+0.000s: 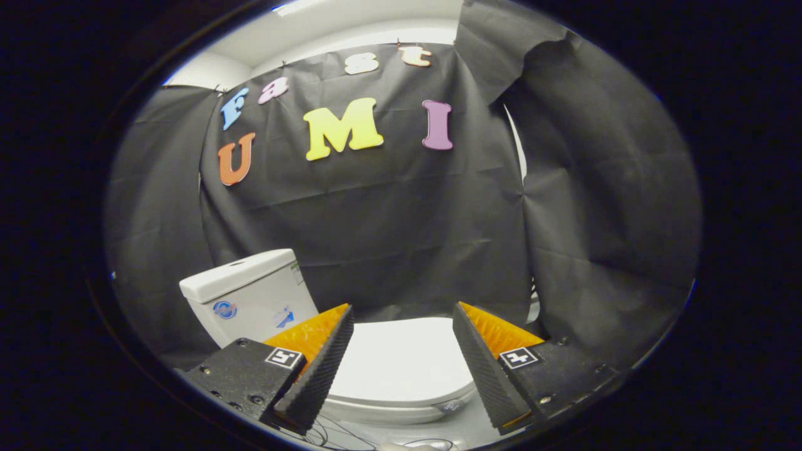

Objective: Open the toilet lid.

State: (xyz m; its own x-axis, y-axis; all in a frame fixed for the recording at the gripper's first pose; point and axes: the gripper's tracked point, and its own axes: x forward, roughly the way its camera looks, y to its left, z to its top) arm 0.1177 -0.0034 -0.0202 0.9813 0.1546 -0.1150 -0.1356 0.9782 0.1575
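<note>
The gripper [403, 313] hangs above the toilet with its two fingers spread wide, nothing held between them and neither finger touching anything. Each finger [316, 369] shows a ridged inner face, and each carries a small square marker [285, 357] on its base. Directly below and between the fingers lies the toilet lid [401, 363], white, flat and closed down on the seat; its front edge [407, 408] curves just below the fingertips, with a small dark patch on the rim toward the right finger. Below that edge, thin dark cables [338, 435] lie looped on a pale floor. Beyond the left finger stands the tank [250, 297], white, with its cover on top, a round blue sticker on its front and a second small sticker beside it; the tank sits to the left of the lid's far end as seen from the gripper. Behind the toilet hangs the black cloth wall [401, 238], creased, with a second sheet overlapping it on the right. Above the cloth a strip of pale ceiling [351, 25] shows.
</note>
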